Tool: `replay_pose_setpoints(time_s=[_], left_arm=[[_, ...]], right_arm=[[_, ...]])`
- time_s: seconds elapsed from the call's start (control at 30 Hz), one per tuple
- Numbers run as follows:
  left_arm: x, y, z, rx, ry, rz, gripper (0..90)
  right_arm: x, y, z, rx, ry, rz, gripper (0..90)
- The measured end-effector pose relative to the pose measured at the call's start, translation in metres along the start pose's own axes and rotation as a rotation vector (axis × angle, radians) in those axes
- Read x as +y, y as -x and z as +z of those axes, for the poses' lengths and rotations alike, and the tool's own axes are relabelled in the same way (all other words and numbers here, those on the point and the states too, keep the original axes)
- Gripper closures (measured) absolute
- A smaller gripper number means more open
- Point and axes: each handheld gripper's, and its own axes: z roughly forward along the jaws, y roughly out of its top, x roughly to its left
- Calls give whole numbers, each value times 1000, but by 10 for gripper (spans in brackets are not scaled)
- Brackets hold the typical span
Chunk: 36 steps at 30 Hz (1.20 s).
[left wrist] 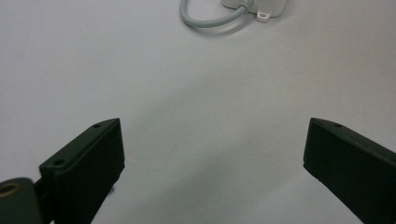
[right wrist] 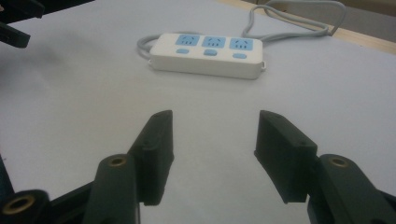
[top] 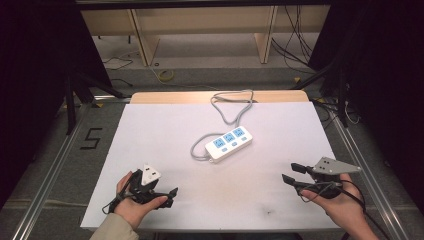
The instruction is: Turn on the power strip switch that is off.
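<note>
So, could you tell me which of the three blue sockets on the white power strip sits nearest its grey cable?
The socket at the white power strip's near-left end, beside the grey cable's exit; the other two lie farther along.

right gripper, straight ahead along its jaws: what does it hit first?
Most likely the power strip. In the right gripper view it lies straight beyond the open right gripper, its long side facing the jaws, with bare white table sheet between them. If the gripper is angled downward, it would touch the sheet first; depth is unclear.

1. High view: overhead, faces forward and down across the table (top: 150,150).
2. Gripper views: low, close over the table.
3. All share the power strip (top: 228,142) (left wrist: 254,5) (right wrist: 208,55).
</note>
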Motion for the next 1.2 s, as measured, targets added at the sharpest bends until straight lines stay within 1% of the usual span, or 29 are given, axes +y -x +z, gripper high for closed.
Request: replay_pose_setpoints(time_s=[0.1, 0.13, 0.2, 0.33, 0.37, 0.4, 0.43, 0.47, 0.5, 0.53, 0.57, 0.73, 0.9, 0.97, 1.0, 1.2], left_arm=[[0, 1, 0, 4, 5, 6, 46], [0, 1, 0, 4, 5, 6, 46], [1, 1, 1, 7, 3, 6, 46], [2, 2, 2, 6, 5, 12, 47], [2, 2, 2, 6, 5, 12, 48], [2, 2, 2, 7, 8, 9, 48], [2, 2, 2, 7, 7, 10, 49], [2, 2, 2, 10, 7, 10, 50], [2, 2, 2, 13, 6, 9, 50], [2, 2, 2, 15, 6, 10, 50], [3, 2, 1, 17, 8, 7, 50], [3, 2, 1, 21, 13, 8, 51], [4, 2, 2, 21, 12, 9, 52], [4, 2, 1, 22, 13, 11, 53], [4, 2, 1, 23, 13, 11, 53], [4, 2, 1, 26, 15, 11, 54]], right_arm=[[5, 0, 3, -3, 4, -9, 528], [5, 0, 3, -3, 4, -9, 528], [9, 0, 6, -9, 7, -25, 593], [12, 0, 8, -16, 5, -35, 698], [12, 0, 8, -16, 5, -35, 698], [12, -1, 8, -18, 4, -35, 728], [14, -1, 9, -27, 5, -43, 796], [15, -1, 9, -31, -5, -51, 829], [16, -1, 9, -37, -9, -61, 858], [16, -1, 9, -37, -9, -61, 858], [19, -1, 9, -41, -13, -65, 900], [25, -2, 13, -42, -23, -66, 900], [31, -2, 17, -40, -18, -62, 900], [36, -2, 22, -37, -16, -61, 900], [36, -2, 22, -37, -16, -61, 900], [44, -3, 34, -32, -27, -63, 900]])
